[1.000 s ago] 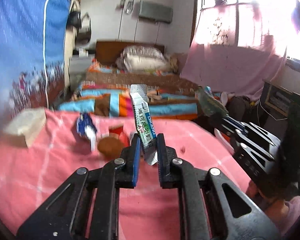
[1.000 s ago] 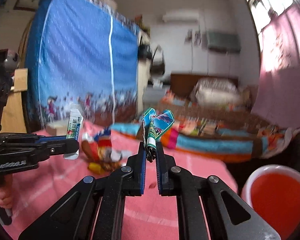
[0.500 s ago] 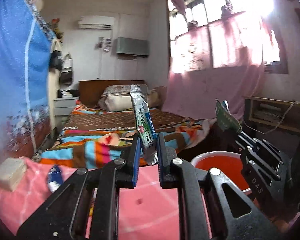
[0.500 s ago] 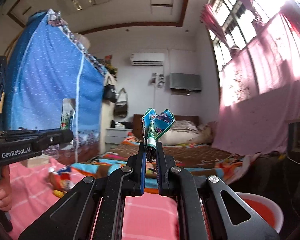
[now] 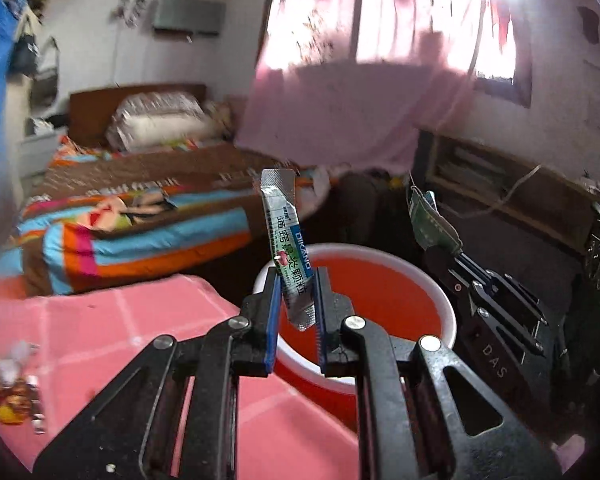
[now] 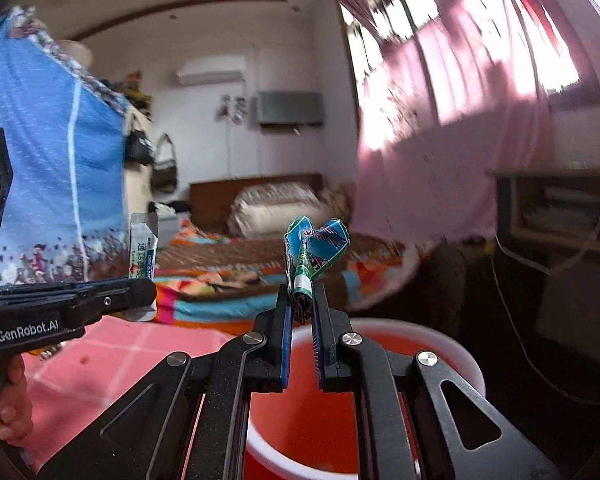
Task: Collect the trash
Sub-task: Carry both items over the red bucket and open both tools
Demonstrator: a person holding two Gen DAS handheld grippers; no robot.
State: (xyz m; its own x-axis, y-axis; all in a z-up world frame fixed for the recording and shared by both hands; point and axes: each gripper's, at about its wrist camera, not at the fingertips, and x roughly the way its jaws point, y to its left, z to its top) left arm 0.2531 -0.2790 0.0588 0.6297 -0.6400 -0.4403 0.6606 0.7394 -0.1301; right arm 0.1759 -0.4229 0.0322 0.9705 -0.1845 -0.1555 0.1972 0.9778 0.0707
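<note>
The left gripper (image 5: 296, 308) has its jaws pinching a thin white-and-green foil sachet (image 5: 288, 248) by its lower end; the right gripper (image 6: 300, 320) has its jaws clamped on a folded teal wrapper (image 6: 312, 252). Both pieces are over the red plastic bucket (image 5: 380, 288) beside the pink-clothed surface (image 5: 112, 320). They look light, limp and slick, so a firm end pinch seems best

Both grippers now swing from over the pink table (image 5: 100, 332) toward the red bucket (image 5: 400, 292), with wrappers held.

Upright white sachet (image 5: 290, 248) and crumpled teal wrapper (image 6: 310, 256) above red bucket (image 5: 380, 280).
</note>
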